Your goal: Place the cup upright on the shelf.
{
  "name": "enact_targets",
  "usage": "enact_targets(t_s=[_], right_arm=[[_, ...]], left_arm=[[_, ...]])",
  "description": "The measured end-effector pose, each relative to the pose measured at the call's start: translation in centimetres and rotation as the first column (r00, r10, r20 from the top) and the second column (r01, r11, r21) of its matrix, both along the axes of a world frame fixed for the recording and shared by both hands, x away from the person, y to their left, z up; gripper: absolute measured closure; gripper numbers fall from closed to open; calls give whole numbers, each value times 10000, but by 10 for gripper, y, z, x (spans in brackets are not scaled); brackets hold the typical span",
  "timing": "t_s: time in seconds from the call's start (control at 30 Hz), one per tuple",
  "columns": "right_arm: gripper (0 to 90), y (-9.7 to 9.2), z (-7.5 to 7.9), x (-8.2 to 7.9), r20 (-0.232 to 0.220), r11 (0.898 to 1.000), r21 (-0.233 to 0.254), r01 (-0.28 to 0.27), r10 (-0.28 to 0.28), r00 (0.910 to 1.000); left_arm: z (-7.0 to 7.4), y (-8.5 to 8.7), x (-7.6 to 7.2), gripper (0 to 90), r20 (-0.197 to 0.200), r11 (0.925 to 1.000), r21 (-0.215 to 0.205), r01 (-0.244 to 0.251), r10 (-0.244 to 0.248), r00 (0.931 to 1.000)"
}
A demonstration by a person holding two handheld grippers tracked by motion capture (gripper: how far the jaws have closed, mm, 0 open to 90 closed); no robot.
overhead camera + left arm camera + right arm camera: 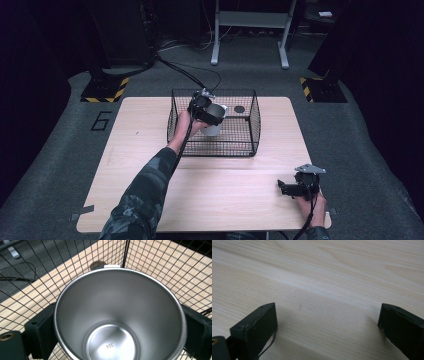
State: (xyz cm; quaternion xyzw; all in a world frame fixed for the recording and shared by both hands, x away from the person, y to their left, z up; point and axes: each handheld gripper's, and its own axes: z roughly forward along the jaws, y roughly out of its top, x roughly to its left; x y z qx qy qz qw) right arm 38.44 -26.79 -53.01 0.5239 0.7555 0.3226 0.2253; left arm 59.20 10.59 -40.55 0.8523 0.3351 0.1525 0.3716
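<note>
While left gripper [216, 116] clamps steel cup [120, 315] inside wire basket [252, 127], right gripper [281, 187] spread, pale wood table [150, 130], perhaps grey carpet.

High view: fixed above the near edge, facing forward and down over the whole bench [150, 150] and basket [240, 135]. Left gripper view: very close, looking down into the cup [120, 315] inside the basket, shared with the high view. Right gripper view: low, close over bare bench.

left gripper [212, 114] clamped, right gripper [286, 188] agape
</note>
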Motion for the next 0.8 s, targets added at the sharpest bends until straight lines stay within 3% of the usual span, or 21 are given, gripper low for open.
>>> enact_targets(t_s=[0.8], right_arm=[[21, 1, 0, 0, 40, 9999, 53, 97, -97, 9999]], left_arm=[[-17, -16, 6, 67, -454, 9993, 364, 39, -23, 9990]])
